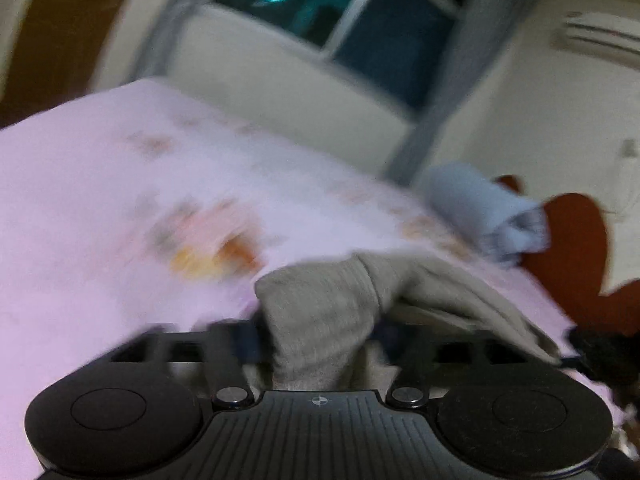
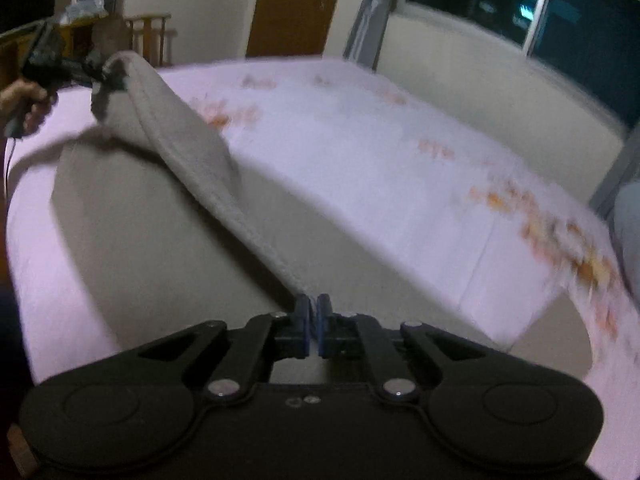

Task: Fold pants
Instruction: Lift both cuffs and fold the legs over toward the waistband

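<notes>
Grey pants (image 2: 160, 208) lie on a pink flowered bed sheet (image 2: 360, 160), with one edge lifted into a taut fold. My right gripper (image 2: 316, 312) is shut, its blue pads pinched on the near end of that seamed edge. The far end rises to my left gripper (image 2: 102, 76), held by a hand (image 2: 24, 104) at the top left. In the blurred left wrist view the left gripper (image 1: 316, 336) has its jaws standing wide, and a bunch of the pants (image 1: 320, 304) lies loosely between them. The right gripper (image 1: 580, 352) shows dark at the right edge, at the cloth's end.
A rolled blue-grey cloth (image 1: 476, 200) and a red-brown heart-shaped cushion (image 1: 576, 240) sit at the bed's far right. A window and wall run behind the bed. A wooden door (image 2: 296, 4) and a wooden chair (image 2: 148, 32) stand beyond it. The mattress edge drops off at the lower right.
</notes>
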`<state>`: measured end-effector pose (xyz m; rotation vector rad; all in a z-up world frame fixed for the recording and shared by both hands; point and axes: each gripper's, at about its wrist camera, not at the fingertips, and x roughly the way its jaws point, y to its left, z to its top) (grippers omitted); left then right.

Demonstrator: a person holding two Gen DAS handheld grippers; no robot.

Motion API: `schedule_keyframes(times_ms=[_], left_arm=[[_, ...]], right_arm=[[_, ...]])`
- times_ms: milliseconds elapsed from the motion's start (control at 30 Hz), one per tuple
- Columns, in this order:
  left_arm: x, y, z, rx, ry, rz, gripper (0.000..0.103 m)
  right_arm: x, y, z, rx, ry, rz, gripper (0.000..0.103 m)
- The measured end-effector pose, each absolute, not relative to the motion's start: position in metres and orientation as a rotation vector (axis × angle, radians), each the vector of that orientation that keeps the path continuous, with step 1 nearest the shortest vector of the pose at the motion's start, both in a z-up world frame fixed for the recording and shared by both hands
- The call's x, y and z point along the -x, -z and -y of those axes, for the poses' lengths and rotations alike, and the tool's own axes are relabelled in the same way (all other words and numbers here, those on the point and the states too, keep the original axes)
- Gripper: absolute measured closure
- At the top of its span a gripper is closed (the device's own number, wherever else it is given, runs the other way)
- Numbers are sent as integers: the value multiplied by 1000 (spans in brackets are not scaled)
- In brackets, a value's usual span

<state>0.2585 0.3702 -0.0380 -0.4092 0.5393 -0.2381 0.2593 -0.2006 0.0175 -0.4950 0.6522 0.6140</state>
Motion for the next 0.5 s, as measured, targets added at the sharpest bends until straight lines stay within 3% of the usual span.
schedule_keyframes(times_ms=[33, 67, 167, 200, 367, 500], left_arm=[[-247, 44, -368, 401, 167, -582, 3], [-230, 50, -366, 407, 114, -596, 3], [-187, 60, -353, 422, -18, -627, 3], [-174, 63, -349, 447, -61, -625, 3], [-132, 67, -343, 639, -165, -554, 4], [-136, 63, -340, 773, -93, -513, 14]], right_arm=[[-253, -9, 202, 483, -586, -664, 103], [-242, -3, 206, 448, -543, -640, 103], [-219, -9, 232, 215, -438, -576, 86], [-215, -10, 242, 139, -409, -575, 86], [-209, -8, 271, -112, -363, -617, 84], [-211, -2, 279, -220, -361, -648, 84]])
